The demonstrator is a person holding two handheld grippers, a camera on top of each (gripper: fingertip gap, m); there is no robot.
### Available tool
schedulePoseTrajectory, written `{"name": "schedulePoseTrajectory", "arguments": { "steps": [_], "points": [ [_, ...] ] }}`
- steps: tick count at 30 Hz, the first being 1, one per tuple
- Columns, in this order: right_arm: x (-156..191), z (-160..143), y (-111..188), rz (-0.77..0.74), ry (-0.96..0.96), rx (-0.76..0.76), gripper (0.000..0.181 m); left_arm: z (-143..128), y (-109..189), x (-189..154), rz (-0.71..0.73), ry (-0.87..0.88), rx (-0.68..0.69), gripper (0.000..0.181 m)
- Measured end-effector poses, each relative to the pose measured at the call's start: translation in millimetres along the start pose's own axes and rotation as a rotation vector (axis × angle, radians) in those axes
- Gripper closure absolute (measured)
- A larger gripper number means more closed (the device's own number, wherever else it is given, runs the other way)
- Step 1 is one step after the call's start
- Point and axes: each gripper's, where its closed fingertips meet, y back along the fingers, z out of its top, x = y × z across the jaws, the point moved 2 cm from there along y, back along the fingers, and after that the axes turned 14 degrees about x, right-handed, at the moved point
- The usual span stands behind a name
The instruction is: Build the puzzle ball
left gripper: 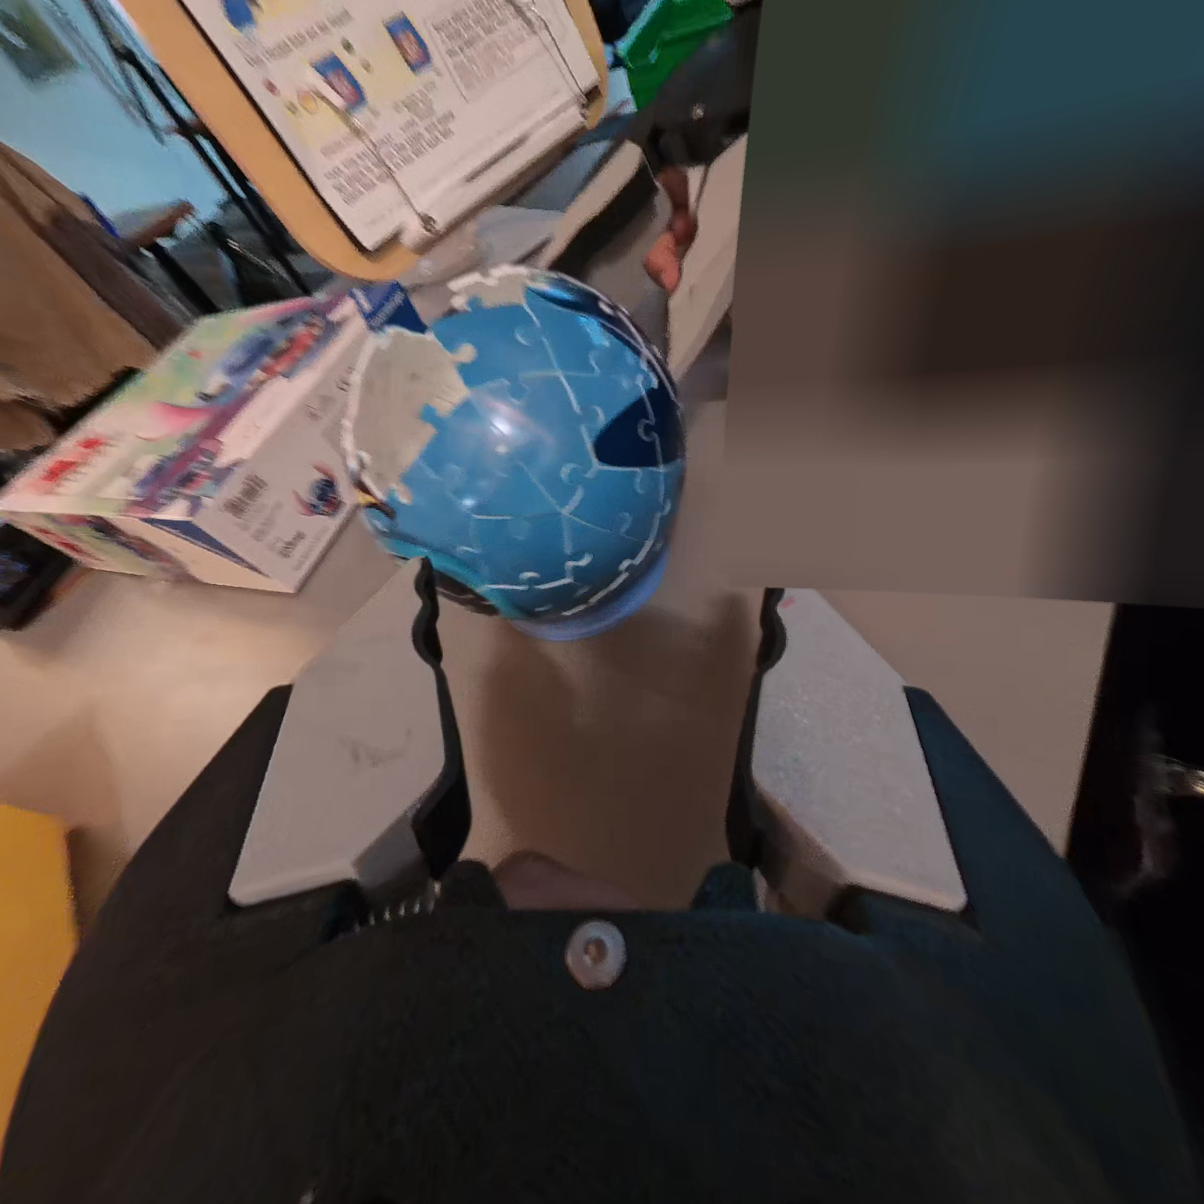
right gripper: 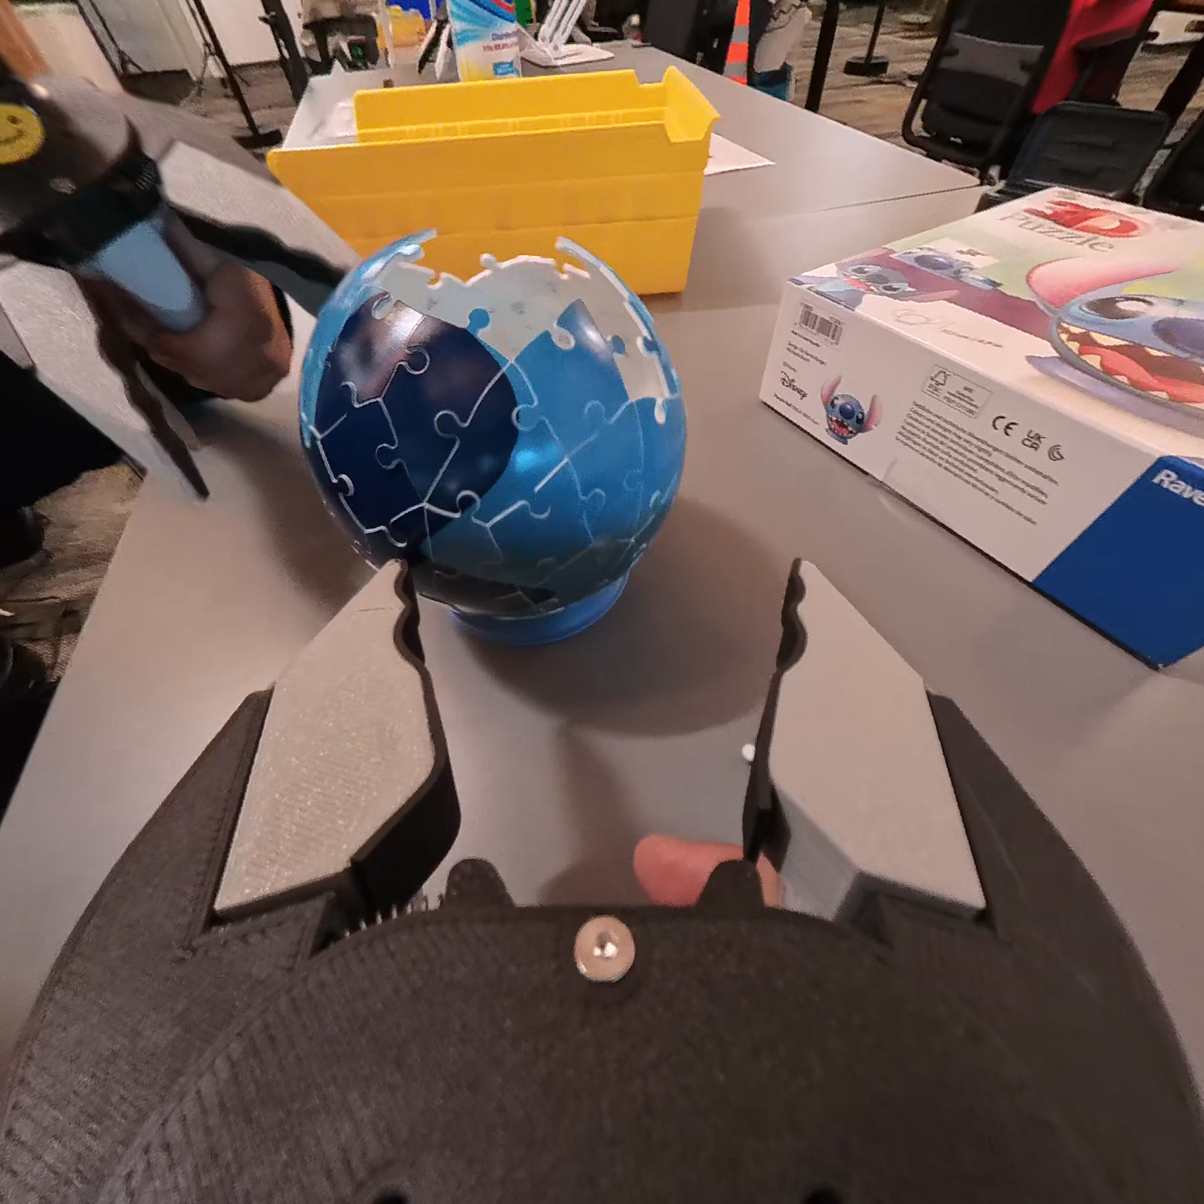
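The blue puzzle ball (right gripper: pixel 488 430) stands on its blue ring base (right gripper: pixel 541 619) on the grey table, its top open with a jagged white edge. It also shows in the left wrist view (left gripper: pixel 521 449), tilted by the camera angle. My right gripper (right gripper: pixel 599 586) is open and empty, just in front of the ball's base. My left gripper (left gripper: pixel 596 599) is open and empty, close to the ball's underside. In the right wrist view the left gripper shows blurred at the left (right gripper: pixel 130 260), held by a hand beside the ball.
The puzzle's printed box (right gripper: pixel 1016 404) lies right of the ball; it also shows in the left wrist view (left gripper: pixel 195 456). A yellow bin (right gripper: pixel 508 176) stands behind the ball. A printed sheet on a tan board (left gripper: pixel 404 111) is beyond. Chairs stand past the table's far edge.
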Motion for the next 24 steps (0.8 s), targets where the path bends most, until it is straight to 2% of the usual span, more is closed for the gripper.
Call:
{"name": "schedulePoseTrajectory", "arguments": {
  "steps": [3,10,15,18,24],
  "points": [
    [-1.7,2.3,5.6,-0.033,0.019,-0.004,0.073,-1.6,2.4,17.1,0.046,-0.005,0.038,0.082],
    [28.6,22.7,7.1,-0.025,0.118,-0.075,0.072,-8.7,-30.5,44.4,-0.067,0.058,0.071,0.079],
    [34.7,17.4,-7.9,-0.009,0.13,-0.036,0.073,-8.9,-46.1,33.8,-0.173,0.009,0.059,0.08],
    [34.6,14.0,-14.8,0.006,0.117,-0.022,0.078,-9.9,-49.4,32.7,-0.146,-0.019,0.075,0.077],
    [32.3,13.3,-19.0,0.059,0.046,-0.025,0.075,-4.9,-47.0,31.6,-0.143,0.055,0.096,0.081]
  ]
}}
